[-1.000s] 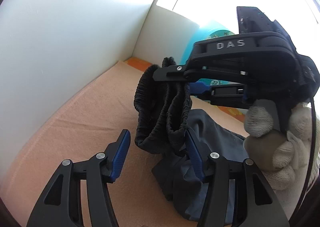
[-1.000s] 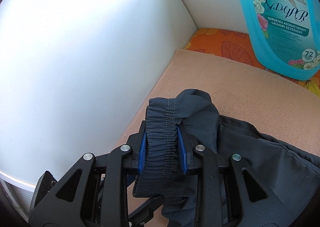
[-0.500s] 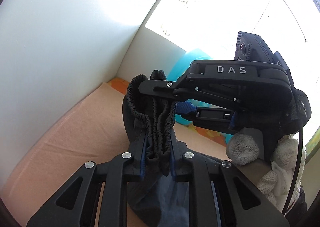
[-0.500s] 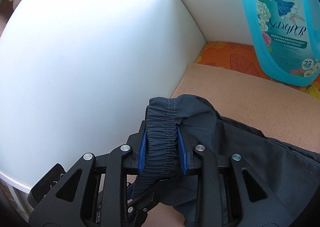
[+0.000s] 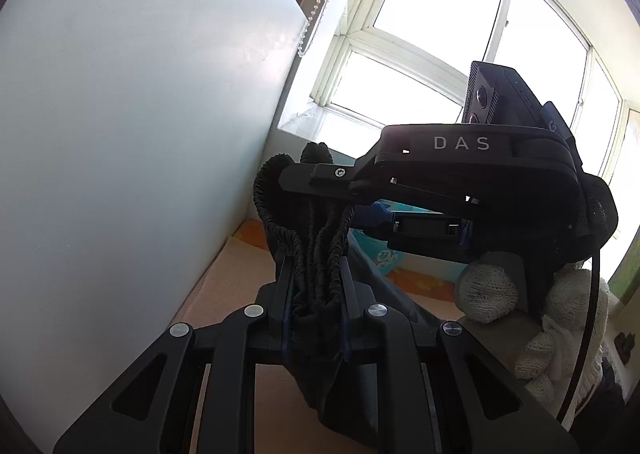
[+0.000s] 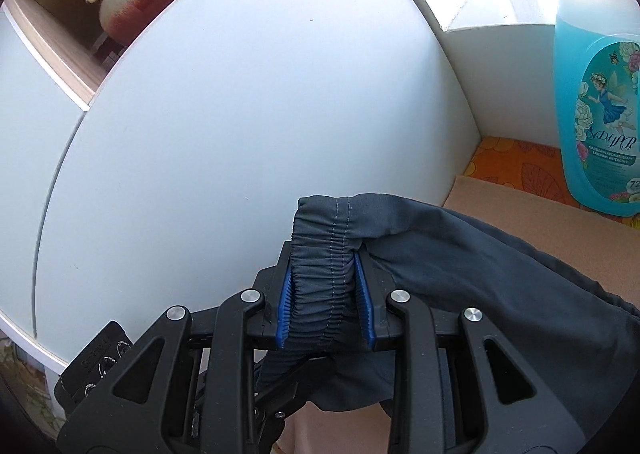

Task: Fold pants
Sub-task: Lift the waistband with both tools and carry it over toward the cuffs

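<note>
Both pairs of fingers, left (image 5: 315, 286) and right (image 6: 325, 294), are clamped on the pants' (image 6: 460, 254) gathered waistband.

left gripper (image 5: 314, 294): open a second ago, now I have it clamped on the waistband (image 5: 316, 242) | pants (image 6: 460, 254): lifted higher off the mat (image 6: 540, 222)

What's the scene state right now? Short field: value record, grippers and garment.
left gripper: shut on the waistband of the pants
right gripper: shut on the same gathered waistband, just above the left gripper
pants: dark grey, waistband bunched and lifted, the rest trailing down toward the mat
surface: tan mat over an orange patterned cloth
nearby: blue detergent bottle standing at the back, white panel on the left
fold: not started
</note>
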### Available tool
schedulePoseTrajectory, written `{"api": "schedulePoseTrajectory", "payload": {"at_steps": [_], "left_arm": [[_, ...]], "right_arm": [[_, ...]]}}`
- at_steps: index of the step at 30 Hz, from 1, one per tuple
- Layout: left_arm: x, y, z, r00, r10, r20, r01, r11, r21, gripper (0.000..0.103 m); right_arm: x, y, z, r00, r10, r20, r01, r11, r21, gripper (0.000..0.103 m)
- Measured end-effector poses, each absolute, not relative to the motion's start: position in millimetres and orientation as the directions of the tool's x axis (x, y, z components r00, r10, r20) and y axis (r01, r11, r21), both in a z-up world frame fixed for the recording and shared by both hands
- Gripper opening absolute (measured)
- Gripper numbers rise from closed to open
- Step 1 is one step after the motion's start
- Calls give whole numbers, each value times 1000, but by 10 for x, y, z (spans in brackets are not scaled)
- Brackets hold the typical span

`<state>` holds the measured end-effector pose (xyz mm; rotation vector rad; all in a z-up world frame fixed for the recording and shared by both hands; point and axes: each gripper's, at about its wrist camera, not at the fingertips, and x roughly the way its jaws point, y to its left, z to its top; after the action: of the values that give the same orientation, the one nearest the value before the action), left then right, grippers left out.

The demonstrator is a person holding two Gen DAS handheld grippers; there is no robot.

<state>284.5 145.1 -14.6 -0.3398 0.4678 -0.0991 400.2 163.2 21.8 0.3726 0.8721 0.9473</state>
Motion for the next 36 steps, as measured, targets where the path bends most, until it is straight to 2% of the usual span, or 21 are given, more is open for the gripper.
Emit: {"api": "schedulePoseTrajectory", "payload": {"at_steps": [10,21,27,36], "left_arm": [[2755,628,4,865,-286,-412,172,941,-293,16],[2708,-659,152,792,-447,-416,371,894,-253,16],[2474,-1455,75,712,-552,-434,490,833,-257,16],[2424,-2578,-458,528,-689,-496,620,712,-329,16]], "right_arm": [[3705,642,274,364,837,-410,-493,546,677,28],[3302,-886,251,484,787,-383,-409,590,695,28],[3002,-1861,3,550,740,-388,-329,619,713,28],[2502,-3316,-759,622,659,-423,-128,619,775,28]]}}
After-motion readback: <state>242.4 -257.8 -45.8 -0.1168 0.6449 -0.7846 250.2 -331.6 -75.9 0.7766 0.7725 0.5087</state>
